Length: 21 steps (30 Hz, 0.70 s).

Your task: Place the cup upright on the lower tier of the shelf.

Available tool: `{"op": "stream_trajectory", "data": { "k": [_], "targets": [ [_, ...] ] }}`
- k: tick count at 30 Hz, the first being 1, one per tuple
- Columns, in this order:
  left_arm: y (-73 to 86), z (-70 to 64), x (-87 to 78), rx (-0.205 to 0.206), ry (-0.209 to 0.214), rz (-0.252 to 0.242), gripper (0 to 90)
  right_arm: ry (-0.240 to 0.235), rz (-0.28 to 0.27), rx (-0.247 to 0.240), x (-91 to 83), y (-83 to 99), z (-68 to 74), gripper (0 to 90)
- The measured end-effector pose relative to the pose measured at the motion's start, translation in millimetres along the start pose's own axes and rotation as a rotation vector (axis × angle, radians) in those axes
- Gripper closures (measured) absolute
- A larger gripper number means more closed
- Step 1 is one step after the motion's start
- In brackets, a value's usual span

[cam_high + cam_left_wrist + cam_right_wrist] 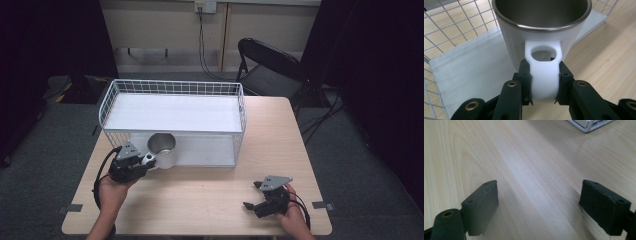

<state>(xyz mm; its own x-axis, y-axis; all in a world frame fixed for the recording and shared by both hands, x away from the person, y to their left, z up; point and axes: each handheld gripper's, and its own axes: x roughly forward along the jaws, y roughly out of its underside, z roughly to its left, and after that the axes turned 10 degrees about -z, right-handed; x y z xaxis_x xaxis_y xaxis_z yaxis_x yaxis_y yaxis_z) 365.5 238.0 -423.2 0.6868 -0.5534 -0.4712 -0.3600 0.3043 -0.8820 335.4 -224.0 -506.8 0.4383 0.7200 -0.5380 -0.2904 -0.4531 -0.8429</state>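
Observation:
A white mug [162, 148] with a steel inside stands at the front left of the white wire rack's [172, 89] lower shelf. My left gripper [145, 161] is shut on the mug's white handle. In the left gripper view the handle [544, 75] sits clamped between both black jaws, with the mug body [541, 27] just beyond. My right gripper [251, 195] rests low over the bare wooden table [210, 192] at the front right. Its jaws stand wide apart with nothing between them, as the right gripper [539, 205] view shows.
The two-level wire rack has a flat white upper shelf [172, 112] and takes up the table's far middle. A corner of the rack [589, 126] shows in the right gripper view. A black folding chair [267, 65] stands behind the table.

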Motion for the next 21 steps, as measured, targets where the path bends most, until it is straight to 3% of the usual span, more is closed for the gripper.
{"op": "stream_trajectory", "data": {
  "k": [21],
  "targets": [
    [-7.8, -1.5, 12.2, 0.006, -0.046, -0.021, 71.8, 0.000, 0.000, -0.001, -0.3, 0.2, 0.0, 14.4]
  ]
}}
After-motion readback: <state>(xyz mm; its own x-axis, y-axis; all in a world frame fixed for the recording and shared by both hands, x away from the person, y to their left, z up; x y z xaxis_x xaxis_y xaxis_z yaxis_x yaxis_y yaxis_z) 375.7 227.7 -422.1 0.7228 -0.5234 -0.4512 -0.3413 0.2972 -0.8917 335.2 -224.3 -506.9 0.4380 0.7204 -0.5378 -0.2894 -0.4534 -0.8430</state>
